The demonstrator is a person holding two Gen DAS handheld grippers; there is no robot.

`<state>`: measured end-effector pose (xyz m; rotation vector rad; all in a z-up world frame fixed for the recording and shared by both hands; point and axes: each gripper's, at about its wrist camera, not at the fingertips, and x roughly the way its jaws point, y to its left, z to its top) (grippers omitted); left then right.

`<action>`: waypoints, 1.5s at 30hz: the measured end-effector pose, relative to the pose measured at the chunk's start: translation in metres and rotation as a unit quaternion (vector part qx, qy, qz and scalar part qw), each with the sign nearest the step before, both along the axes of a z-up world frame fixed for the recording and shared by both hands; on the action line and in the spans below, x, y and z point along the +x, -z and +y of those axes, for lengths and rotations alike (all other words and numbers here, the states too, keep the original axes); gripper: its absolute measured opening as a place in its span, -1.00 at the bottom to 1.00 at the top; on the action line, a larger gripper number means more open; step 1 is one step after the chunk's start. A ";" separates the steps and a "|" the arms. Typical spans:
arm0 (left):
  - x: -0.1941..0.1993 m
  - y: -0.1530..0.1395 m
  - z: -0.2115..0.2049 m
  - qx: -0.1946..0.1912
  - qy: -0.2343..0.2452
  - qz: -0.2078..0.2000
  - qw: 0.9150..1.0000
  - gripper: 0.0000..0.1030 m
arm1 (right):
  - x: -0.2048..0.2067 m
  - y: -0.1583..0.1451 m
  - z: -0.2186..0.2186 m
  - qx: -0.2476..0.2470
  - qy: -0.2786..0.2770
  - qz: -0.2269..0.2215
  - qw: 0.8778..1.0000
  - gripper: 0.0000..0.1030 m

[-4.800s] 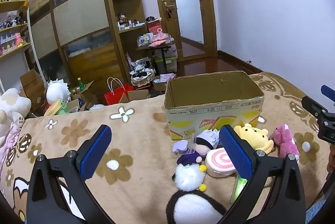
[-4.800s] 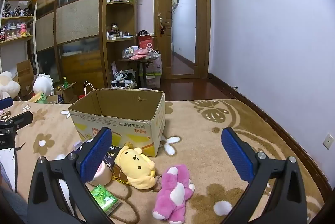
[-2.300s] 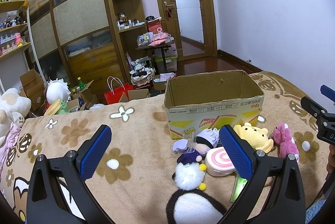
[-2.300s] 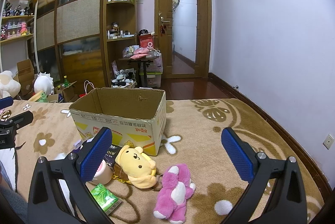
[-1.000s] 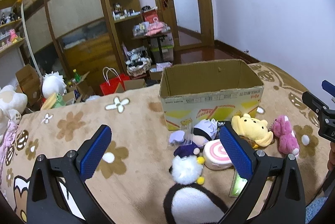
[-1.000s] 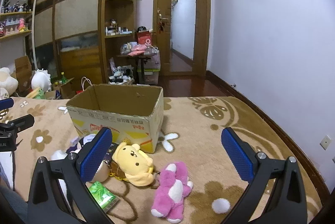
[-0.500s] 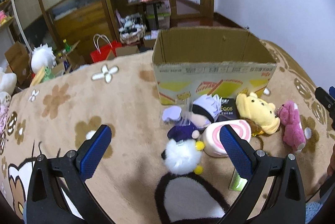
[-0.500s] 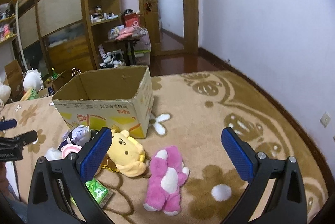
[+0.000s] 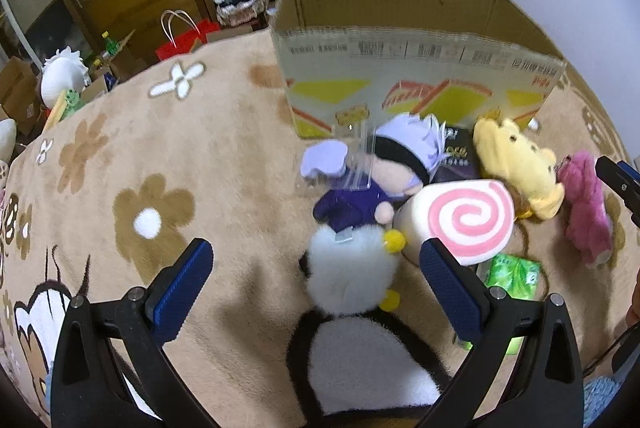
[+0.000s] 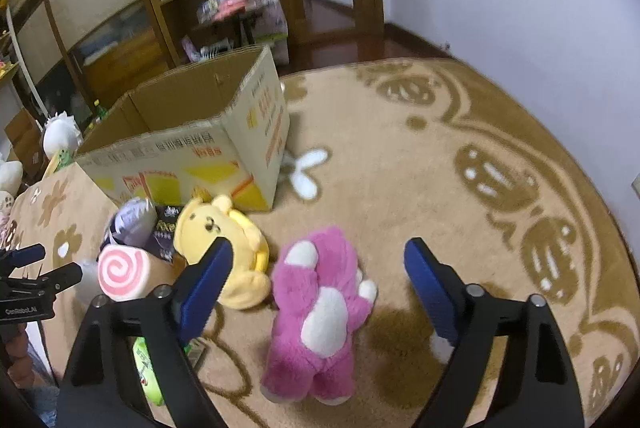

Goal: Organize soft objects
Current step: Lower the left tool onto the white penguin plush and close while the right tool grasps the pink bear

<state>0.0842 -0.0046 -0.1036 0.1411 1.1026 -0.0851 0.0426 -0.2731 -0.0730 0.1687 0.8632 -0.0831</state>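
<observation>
Progress: nothing sorted yet, as far as can be seen. The open brown cardboard box with yellow printed panels (image 10: pixel 188 136) stands on the tan flower-patterned plush blanket (image 9: pixel 168 156); the part of its inside in view shows no toys, though the floor of the box is mostly hidden. All soft items lie on the blanket in a cluster just in front of the box.

Count, soft items outside the box:
- One pink plush bear with white patches (image 10: pixel 320 304), lying between the jaws of the right gripper (image 10: pixel 316 280), not yet touched.
- One yellow plush bear (image 10: pixel 224 240), touching the pink bear's side.
- One cream roll-shaped cushion with a pink spiral face (image 9: pixel 466 220).
- One small doll with white hair and dark purple clothes (image 9: pixel 372 176), partly behind a clear plastic piece.
- One white fluffy ball toy with yellow bits (image 9: pixel 352 276), between the jaws of the left gripper (image 9: pixel 316 280).
- One large black-and-white plush (image 9: pixel 360 364), only partly in view at the bottom edge.

Other items: one green packet (image 9: pixel 512 276); one dark printed packet (image 9: pixel 458 152).

Tongs: the left gripper stands released, wide, empty. The right gripper's jaws have just been closing, the pink bear between them, pads not on it.

Left to do: every counted soft item.
</observation>
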 end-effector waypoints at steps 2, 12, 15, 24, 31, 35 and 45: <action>0.003 0.006 -0.002 0.003 0.003 0.012 1.000 0.98 | 0.004 0.008 -0.001 0.007 -0.002 0.018 1.000 0.60; 0.013 0.035 -0.009 0.027 0.013 0.058 0.998 0.97 | 0.016 0.035 0.000 0.036 -0.020 0.080 0.996 0.27; 0.015 0.043 -0.010 0.030 0.014 0.072 0.997 0.78 | 0.018 0.037 0.001 0.027 -0.023 0.086 0.996 0.24; 0.017 0.052 -0.014 0.008 0.027 0.088 0.996 0.12 | 0.021 0.041 0.000 0.006 -0.020 0.106 0.994 0.01; 0.018 0.049 -0.008 -0.003 0.018 0.080 0.997 -0.28 | 0.020 0.041 -0.003 0.005 -0.022 0.106 0.994 -0.15; 0.012 0.038 -0.007 0.000 0.017 0.051 0.999 -0.31 | 0.017 0.037 -0.002 0.010 -0.022 0.093 0.995 -0.17; -0.013 -0.012 -0.001 0.000 0.000 -0.055 0.999 -0.31 | -0.005 -0.007 0.018 -0.020 -0.045 -0.008 0.999 -0.17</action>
